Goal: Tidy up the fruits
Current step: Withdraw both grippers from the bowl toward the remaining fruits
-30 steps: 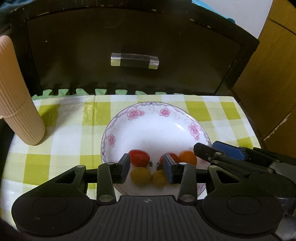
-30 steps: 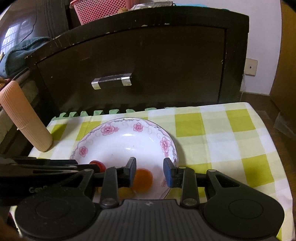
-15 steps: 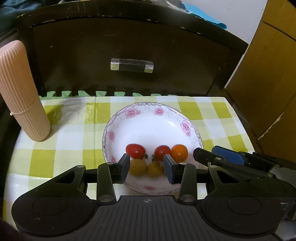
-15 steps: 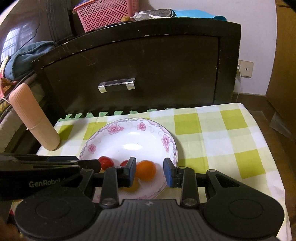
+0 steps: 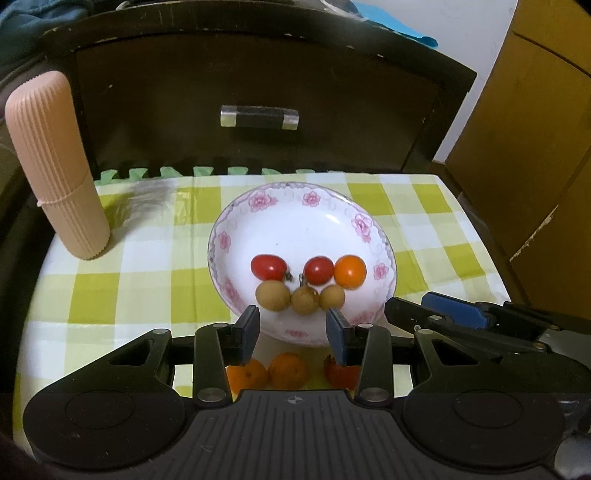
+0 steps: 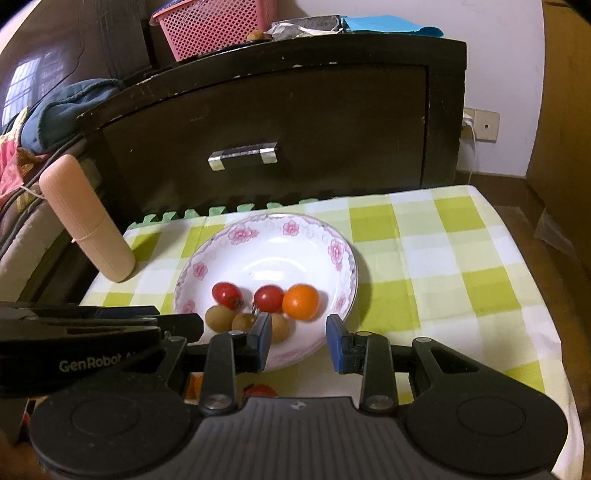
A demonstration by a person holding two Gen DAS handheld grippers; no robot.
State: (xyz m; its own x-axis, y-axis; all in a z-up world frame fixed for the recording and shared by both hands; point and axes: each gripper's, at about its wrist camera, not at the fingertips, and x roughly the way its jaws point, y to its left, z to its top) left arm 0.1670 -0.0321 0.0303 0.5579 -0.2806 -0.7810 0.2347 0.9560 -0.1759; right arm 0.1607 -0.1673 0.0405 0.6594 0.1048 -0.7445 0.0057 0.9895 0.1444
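Fruits sit in a white floral plate (image 5: 384, 254) on the bench, which is covered by a yellow-green checked cloth (image 5: 122, 291). In the plate: two red cherry tomatoes (image 5: 268, 267) (image 5: 319, 270) and one orange tomato (image 5: 350, 271) in a back row, three brownish-yellow round fruits (longan-like) (image 5: 272, 295) (image 5: 305, 300) (image 5: 332, 297) in a front row just touching them. More fruit lies on the cloth in front of the plate, partly hidden by the tool body: two orange ones (image 5: 246, 373) (image 5: 288, 370) and a red one (image 5: 341, 372).

Left tool (image 5: 292, 329) is spread part way, nothing between its blue pads, hovering over the plate's near rim. Right tool (image 6: 299, 341) is likewise parted and empty, over the plate's near right edge; its left pad overlaps one brownish fruit in view, contact cannot be told. Each tool shows in the other's view, side by side.

Ribbed peach-coloured cylinder (image 5: 55, 166) stands tilted at the bench's far left corner. Dark wooden drawer front (image 5: 258, 66) with a clear handle (image 5: 259, 117) is behind the bench; a pink basket (image 6: 218, 27) sits on top.
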